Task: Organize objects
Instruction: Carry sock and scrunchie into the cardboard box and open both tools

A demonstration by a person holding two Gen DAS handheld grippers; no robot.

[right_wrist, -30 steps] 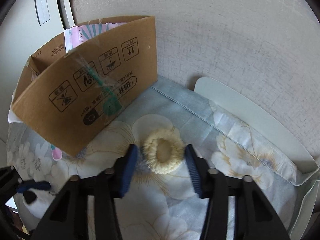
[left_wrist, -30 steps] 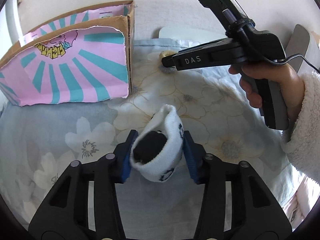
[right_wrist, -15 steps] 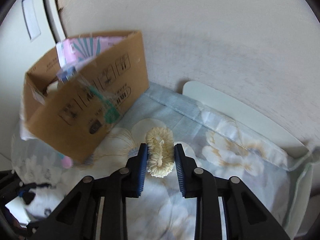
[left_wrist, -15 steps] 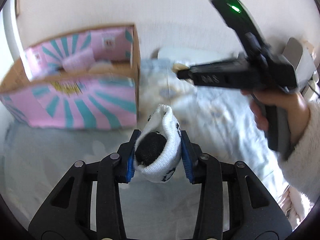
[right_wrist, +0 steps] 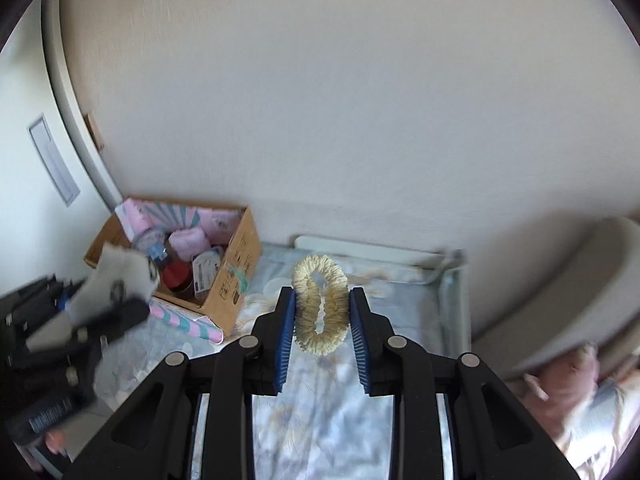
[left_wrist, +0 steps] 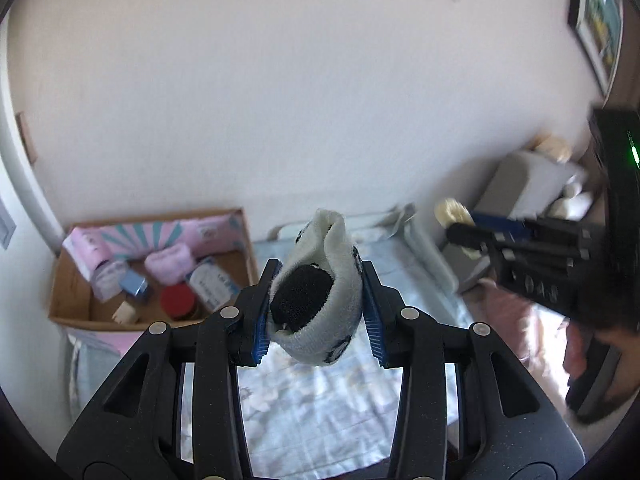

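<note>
My left gripper [left_wrist: 318, 312] is shut on a rolled white sock with a black toe [left_wrist: 320, 300] and holds it high above the bed. My right gripper [right_wrist: 320, 336] is shut on a cream fluffy hair scrunchie [right_wrist: 320, 304], also lifted above the bed. The open cardboard box [left_wrist: 76, 300] with a pink and teal lining sits on the bed at the left, below and beyond both grippers; it also shows in the right wrist view [right_wrist: 236, 276]. The right gripper with the scrunchie [left_wrist: 454, 212] shows at the right of the left wrist view. The left gripper with the sock [right_wrist: 120, 280] shows at the left of the right wrist view.
The box holds a red-lidded jar [left_wrist: 178, 298], a pink roll [left_wrist: 168, 262], packets and small bottles. The floral bedsheet [left_wrist: 320, 400] lies below. A white wall stands behind. A white board [right_wrist: 360, 248] lies along the wall. A grey chair [right_wrist: 568, 300] stands at the right.
Both grippers have risen well above the bed with their objects. The right gripper shut on the scrunchie. The box's inside has come into view from above.
</note>
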